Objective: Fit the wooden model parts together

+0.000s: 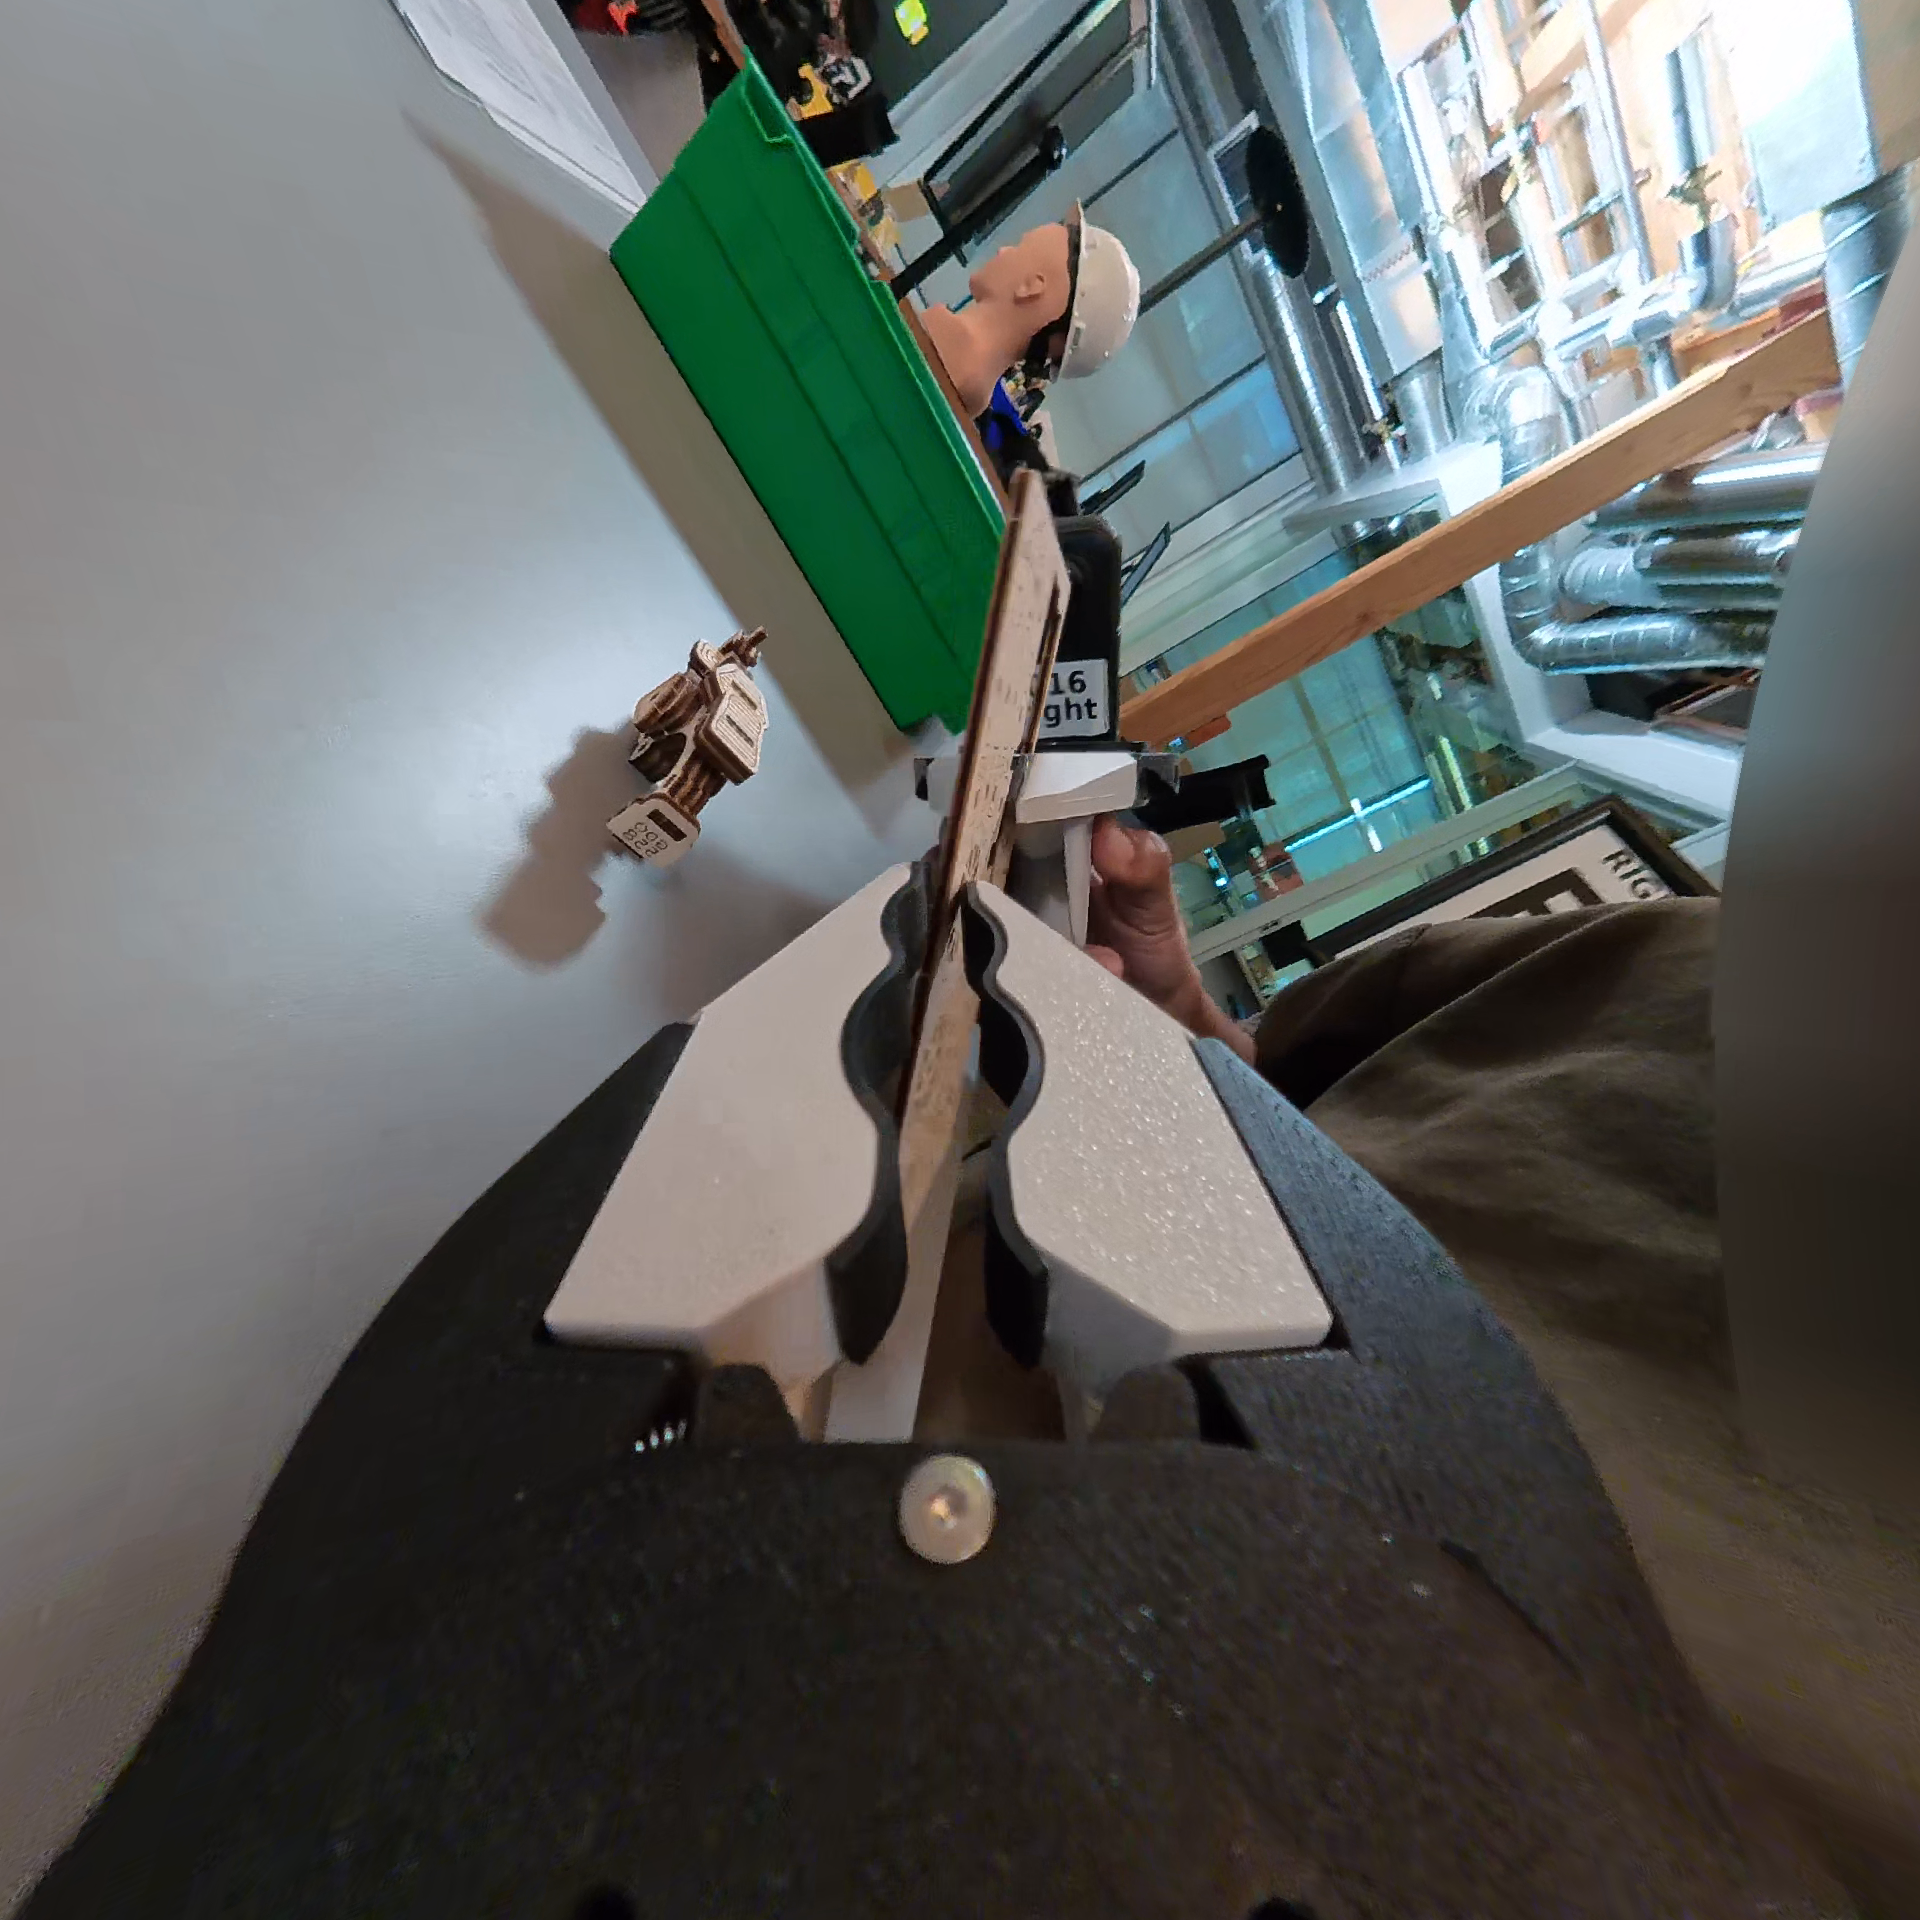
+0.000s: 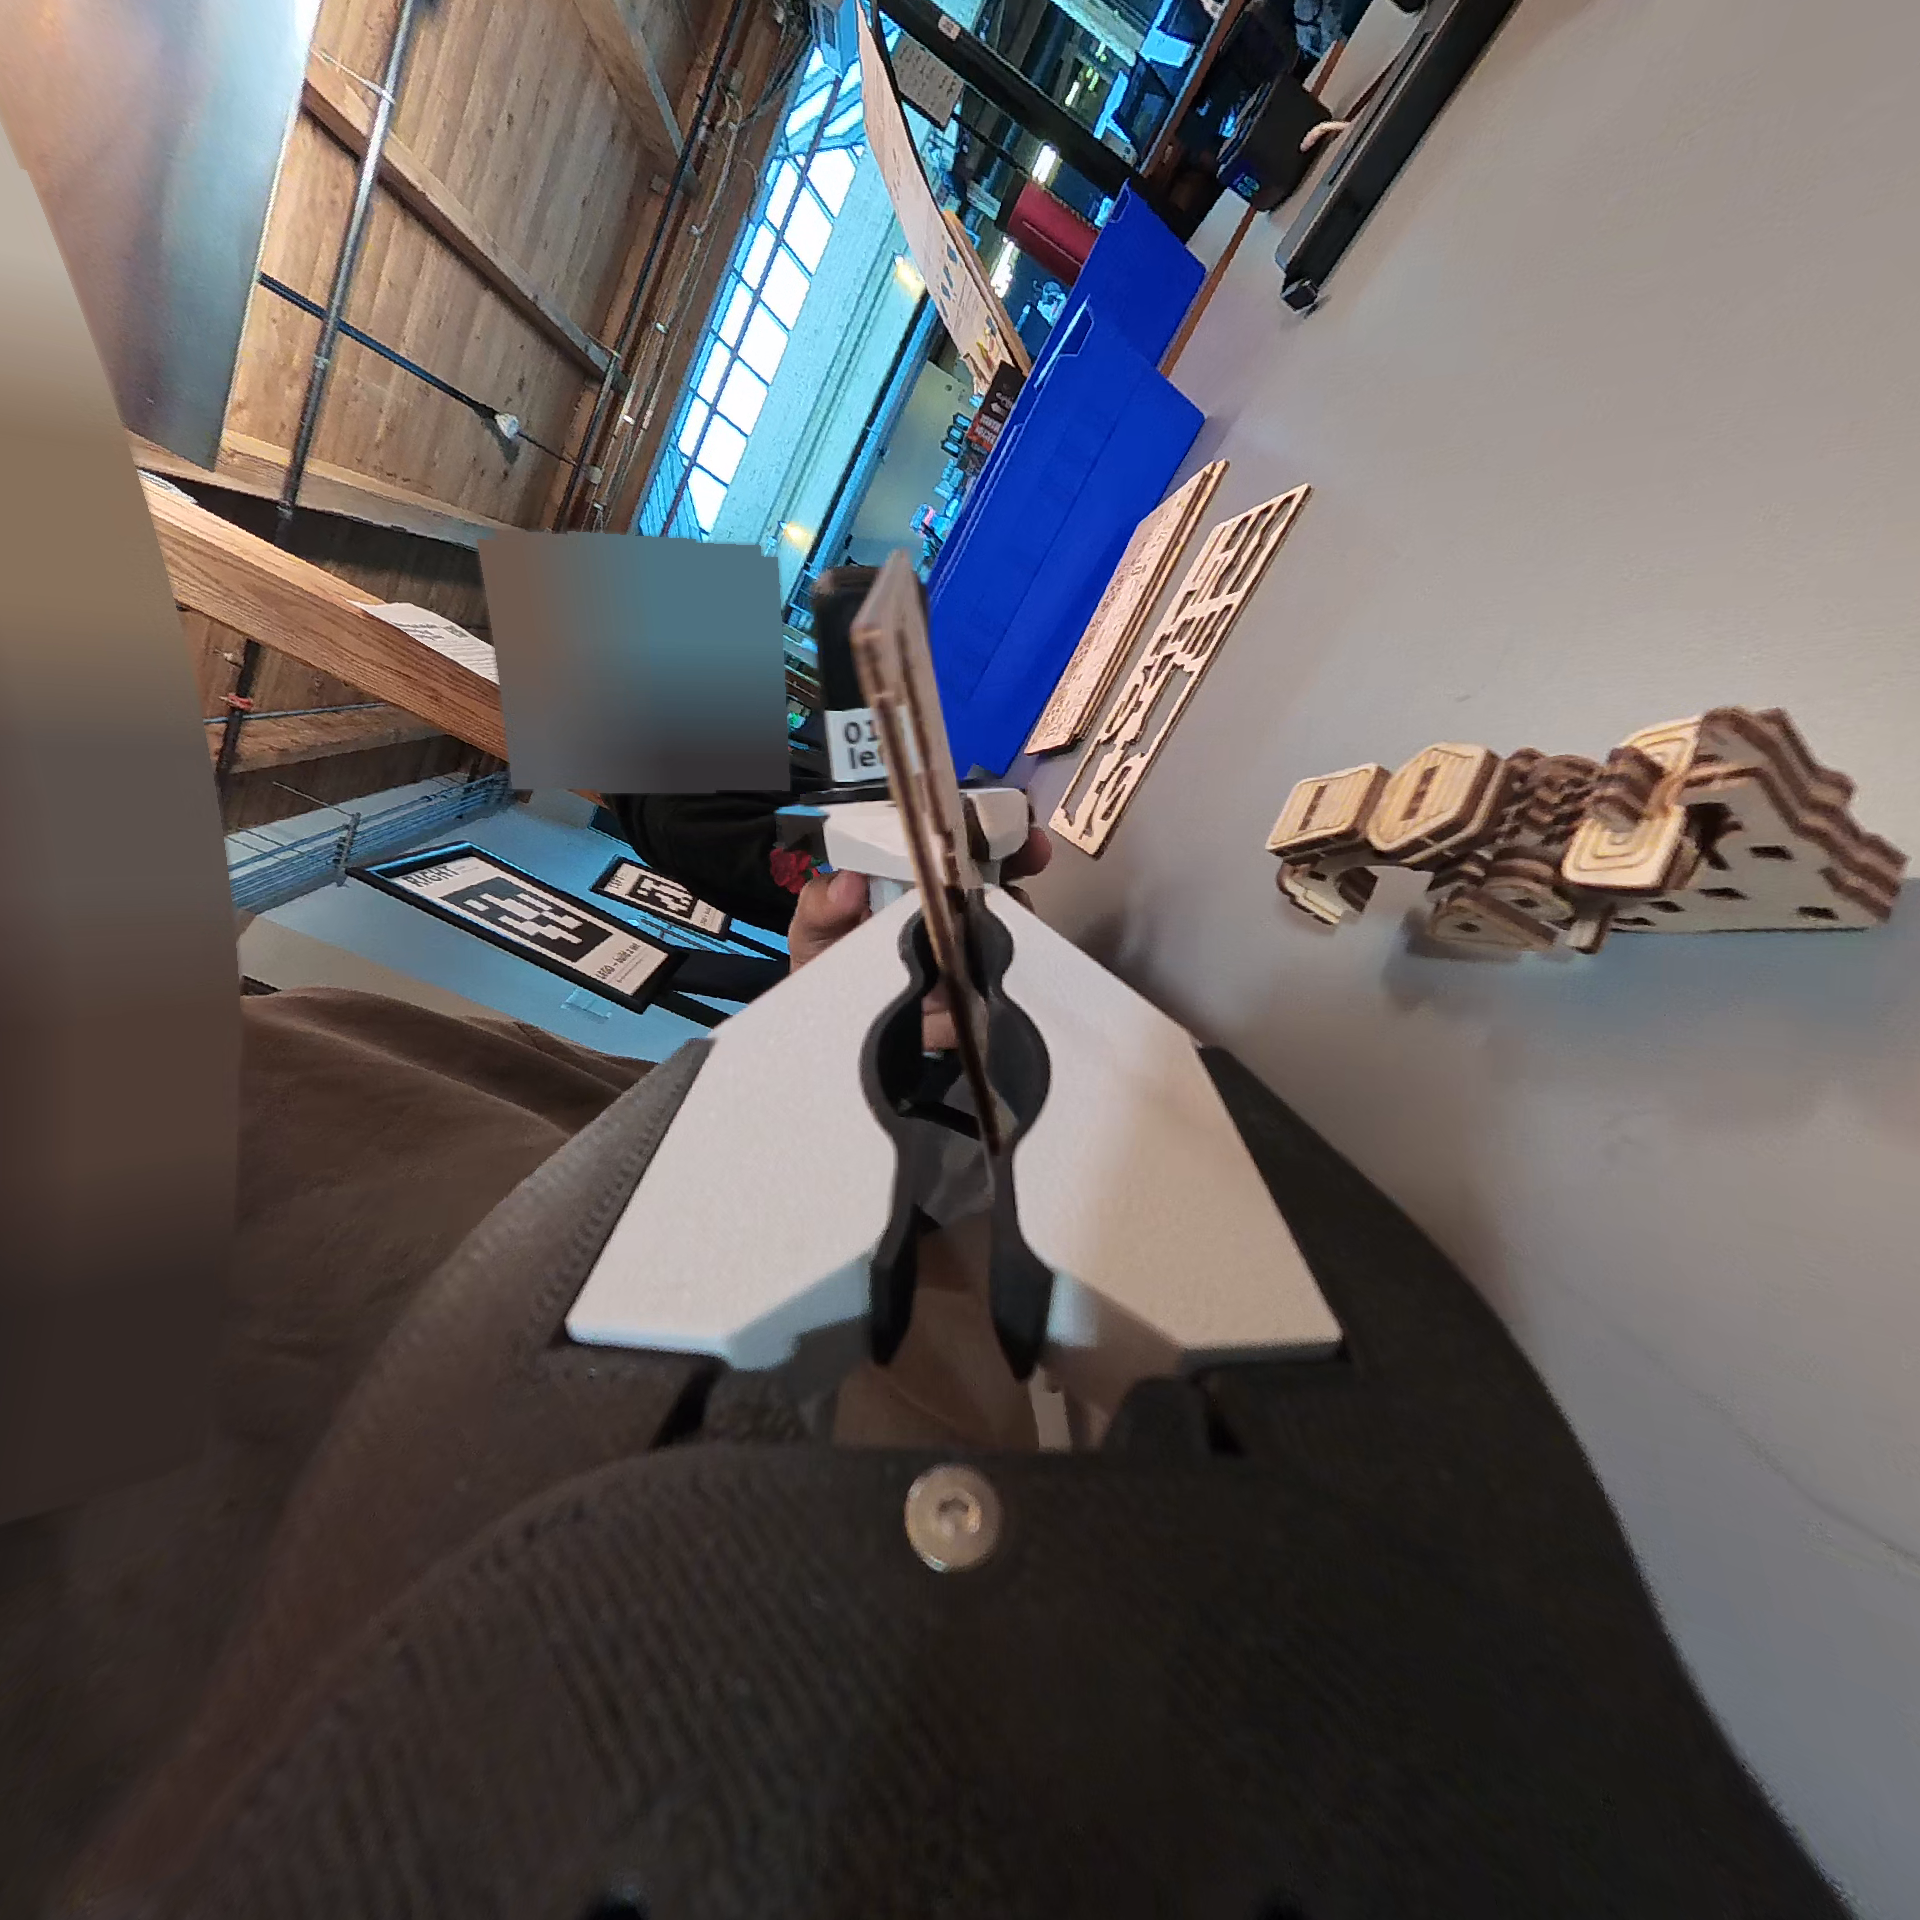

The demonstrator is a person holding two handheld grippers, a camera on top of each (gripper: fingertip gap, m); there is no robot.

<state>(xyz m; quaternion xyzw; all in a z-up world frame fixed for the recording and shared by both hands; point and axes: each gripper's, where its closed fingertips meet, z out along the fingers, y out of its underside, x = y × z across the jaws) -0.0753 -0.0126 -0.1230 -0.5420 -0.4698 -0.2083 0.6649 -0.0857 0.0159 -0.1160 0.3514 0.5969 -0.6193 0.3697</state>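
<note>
I hold a thin laser-cut wooden sheet [image 1: 1013, 644] edge-on above the grey table [image 1: 260, 520], one gripper at each end. My left gripper [image 1: 940, 914] is shut on its near end; the right gripper [image 1: 1023, 790] clamps the far end. In the right wrist view my right gripper [image 2: 951, 935] is shut on the same sheet [image 2: 904, 707], and the left gripper [image 2: 935, 821] grips it farther off. A partly built wooden model [image 1: 696, 738] lies on the table, also seen in the right wrist view [image 2: 1621, 831].
A green bin [image 1: 810, 416] stands at the table's far side, with a mannequin head in a white hard hat [image 1: 1049, 291] behind it. Two more wooden sheets [image 2: 1127, 613] [image 2: 1195, 644] lie flat by a blue bin [image 2: 1049, 520]. A person's hand [image 1: 1132, 904] holds the right gripper. Tip to tip, the grippers are about 4 cm apart.
</note>
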